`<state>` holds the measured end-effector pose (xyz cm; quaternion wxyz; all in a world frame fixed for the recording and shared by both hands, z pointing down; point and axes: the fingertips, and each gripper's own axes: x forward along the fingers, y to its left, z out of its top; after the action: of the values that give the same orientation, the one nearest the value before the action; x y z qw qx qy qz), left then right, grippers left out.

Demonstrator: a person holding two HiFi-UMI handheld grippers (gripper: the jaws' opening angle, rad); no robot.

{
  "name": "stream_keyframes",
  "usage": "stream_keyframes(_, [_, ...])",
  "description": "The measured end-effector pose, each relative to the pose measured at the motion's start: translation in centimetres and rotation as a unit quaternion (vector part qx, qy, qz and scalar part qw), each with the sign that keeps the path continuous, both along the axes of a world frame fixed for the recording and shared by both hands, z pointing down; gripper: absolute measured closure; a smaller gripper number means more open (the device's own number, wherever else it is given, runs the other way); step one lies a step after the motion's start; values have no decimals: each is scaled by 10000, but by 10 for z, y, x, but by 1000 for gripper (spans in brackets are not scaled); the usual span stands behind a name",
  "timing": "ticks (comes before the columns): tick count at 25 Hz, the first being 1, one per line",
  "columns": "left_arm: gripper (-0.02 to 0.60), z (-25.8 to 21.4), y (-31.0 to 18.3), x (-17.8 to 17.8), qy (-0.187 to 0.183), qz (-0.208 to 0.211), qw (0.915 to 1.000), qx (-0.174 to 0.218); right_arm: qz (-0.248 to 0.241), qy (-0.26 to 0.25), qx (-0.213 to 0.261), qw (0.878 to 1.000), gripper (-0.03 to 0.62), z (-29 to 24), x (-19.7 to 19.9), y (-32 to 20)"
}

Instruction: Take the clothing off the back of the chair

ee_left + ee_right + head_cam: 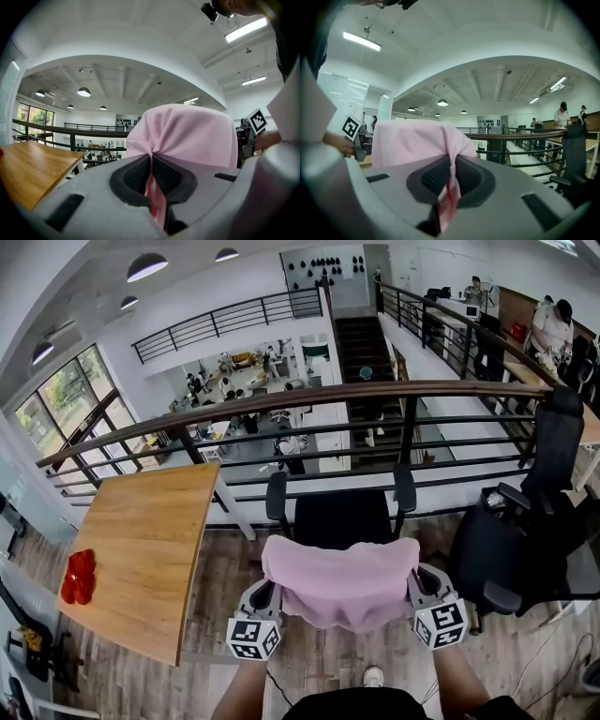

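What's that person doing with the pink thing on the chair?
A person holds a gripper in each hand. The left gripper and the right gripper are each shut on one side of the pink clothing. The clothing is draped over the back of the black chair and hasn't been lifted off yet.

- No legible text, labels, brands or numbers in any view.
- Left hand-held gripper [269, 589]: left marker cube [253, 637] carries black-and-white square code patterns only, no letters or digits.
- Right hand-held gripper [418, 582]: right marker cube [441, 622] carries the same kind of pattern, no characters.
- Background too small and blurred to show any sign.
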<state>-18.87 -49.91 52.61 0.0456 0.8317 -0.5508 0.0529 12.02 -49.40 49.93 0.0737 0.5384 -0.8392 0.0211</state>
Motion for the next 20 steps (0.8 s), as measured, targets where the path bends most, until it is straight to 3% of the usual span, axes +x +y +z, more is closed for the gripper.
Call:
stream_keyframes(6, [554, -9, 9, -6, 29, -61, 9999, 75, 124, -9, 58, 9999, 568, -9, 3, 8])
stream_keyframes(20, [555, -59, 32, -15, 153, -152, 9970, 740, 274, 70, 703, 9971, 568, -65, 9, 22])
